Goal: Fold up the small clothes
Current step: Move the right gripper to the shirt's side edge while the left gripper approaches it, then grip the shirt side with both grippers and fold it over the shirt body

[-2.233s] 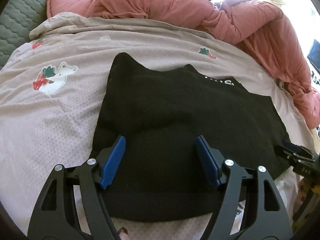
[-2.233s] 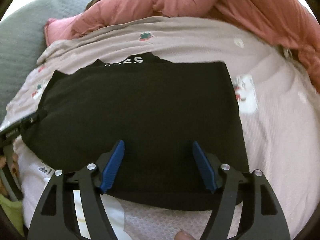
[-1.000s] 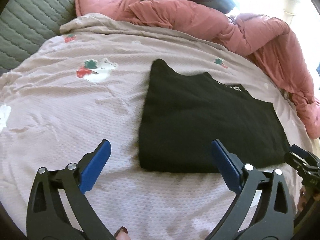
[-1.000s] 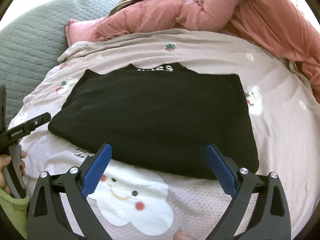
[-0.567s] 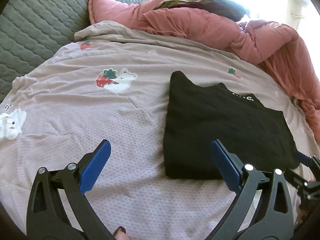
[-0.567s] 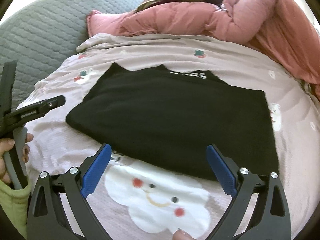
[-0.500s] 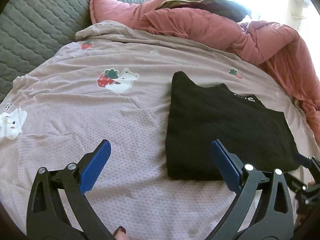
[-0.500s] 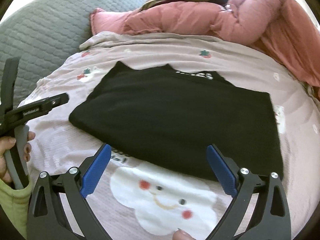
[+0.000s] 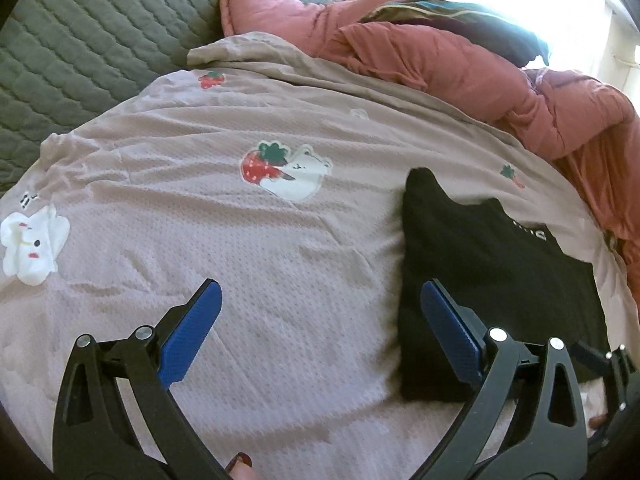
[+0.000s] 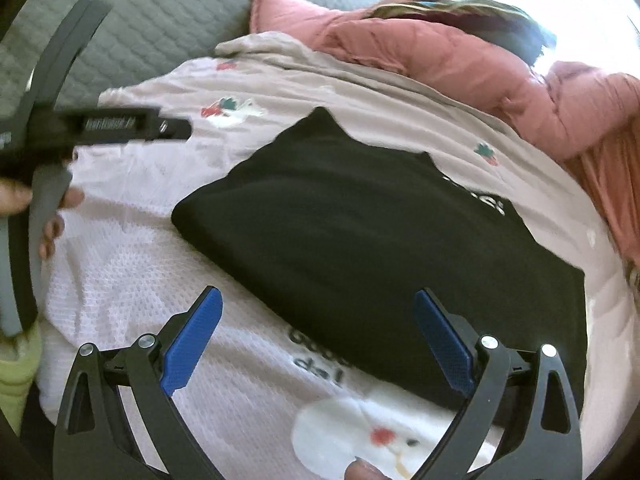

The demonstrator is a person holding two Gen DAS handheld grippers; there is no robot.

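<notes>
With the black garment [image 10: 380, 248] lying folded, both grippers — left [image 9: 318, 334], right [image 10: 318, 334] — gape empty; next, likely another garment

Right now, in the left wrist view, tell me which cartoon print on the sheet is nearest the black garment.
The strawberry-and-bear print, just left of the folded black garment; the white cloud print sits far left.

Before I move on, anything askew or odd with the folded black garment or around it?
Mostly tidy. The black garment lies flat on the printed bedsheet, but one corner pokes up past its far edge as a point, so that edge isn't straight. Both grippers, left and right, are open and empty.
</notes>
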